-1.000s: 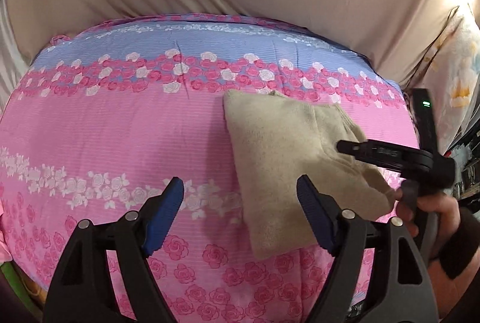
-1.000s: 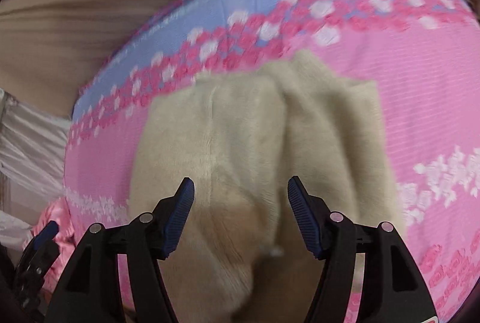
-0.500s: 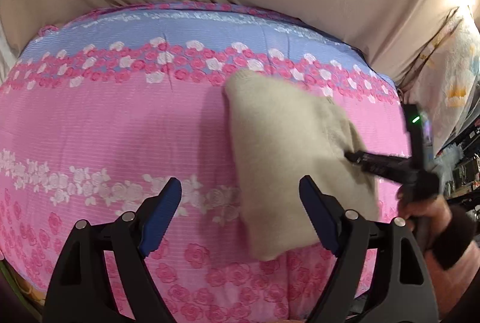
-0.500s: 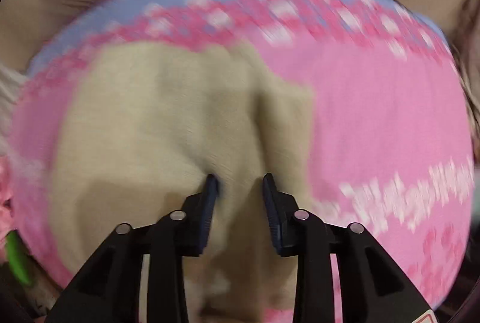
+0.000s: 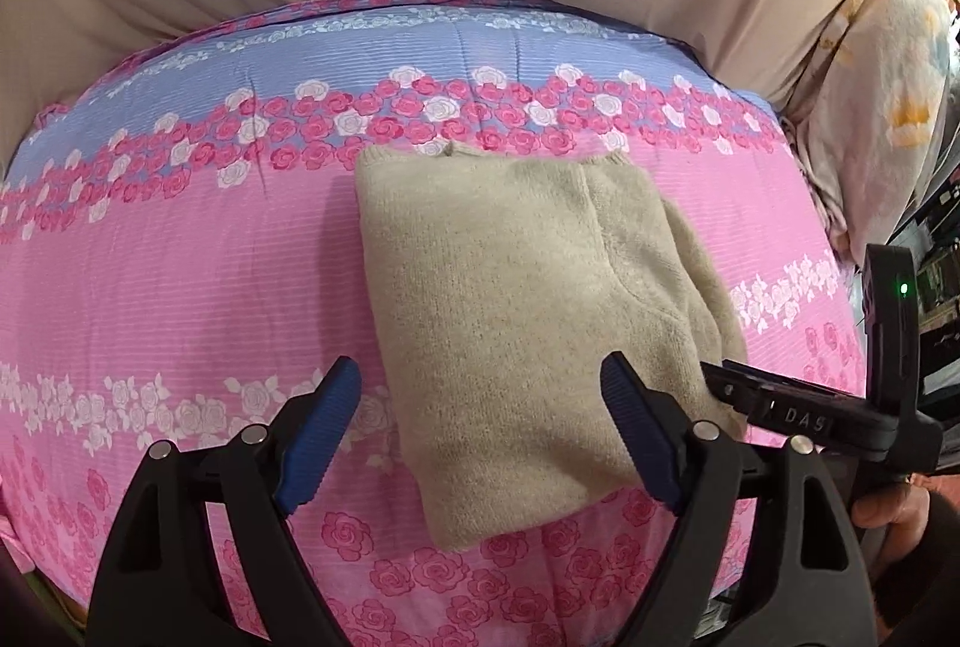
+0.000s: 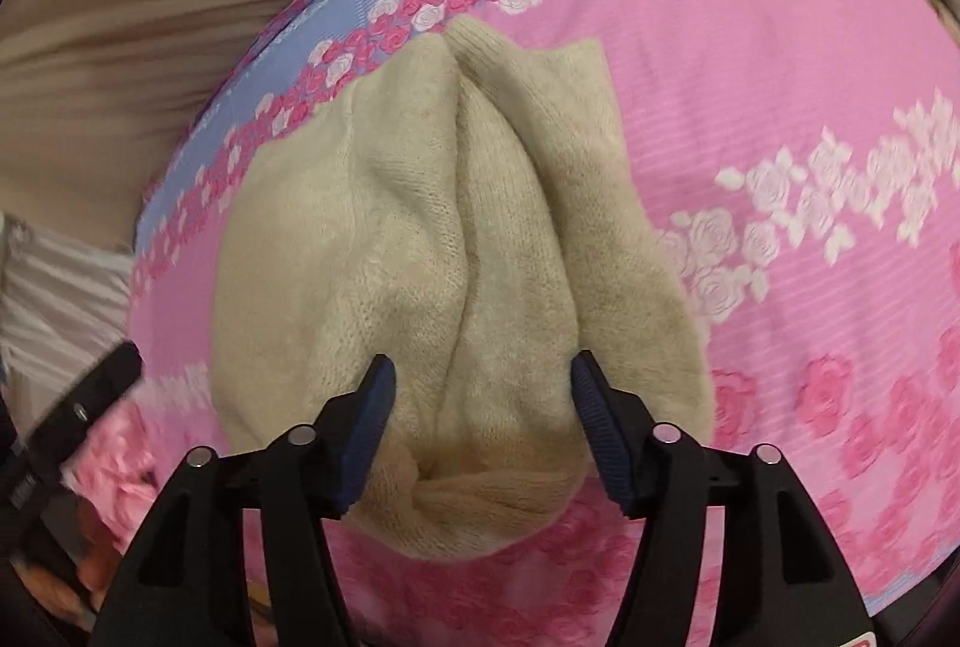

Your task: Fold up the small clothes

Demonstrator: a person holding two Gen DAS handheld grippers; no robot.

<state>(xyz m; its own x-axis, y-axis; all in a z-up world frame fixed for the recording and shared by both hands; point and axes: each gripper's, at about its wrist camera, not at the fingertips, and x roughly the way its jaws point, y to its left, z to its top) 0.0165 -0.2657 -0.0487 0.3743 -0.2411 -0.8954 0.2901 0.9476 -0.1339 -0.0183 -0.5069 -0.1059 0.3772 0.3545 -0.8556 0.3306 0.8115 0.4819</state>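
— Where's the beige sweater [image 5: 516, 323]?
— Folded on the rose bedspread [image 5: 180, 275]; just ahead of the left gripper [image 5: 480, 437], jaws spread, empty.
— The right gripper [image 6: 483, 431]?
— Released too; layered edge between its fingers.

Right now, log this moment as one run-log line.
step: fold check | garment: beige sweater folded on floral bedspread | left tongs: open, empty | right tongs: open over sweater edge

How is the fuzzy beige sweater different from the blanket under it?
The sweater is plain beige; the blanket is pink and blue with roses. The sweater is folded into a small thick bundle; the blanket is spread wide and flat. The sweater looks fuzzy; the blanket looks smooth. Both are soft cloth.
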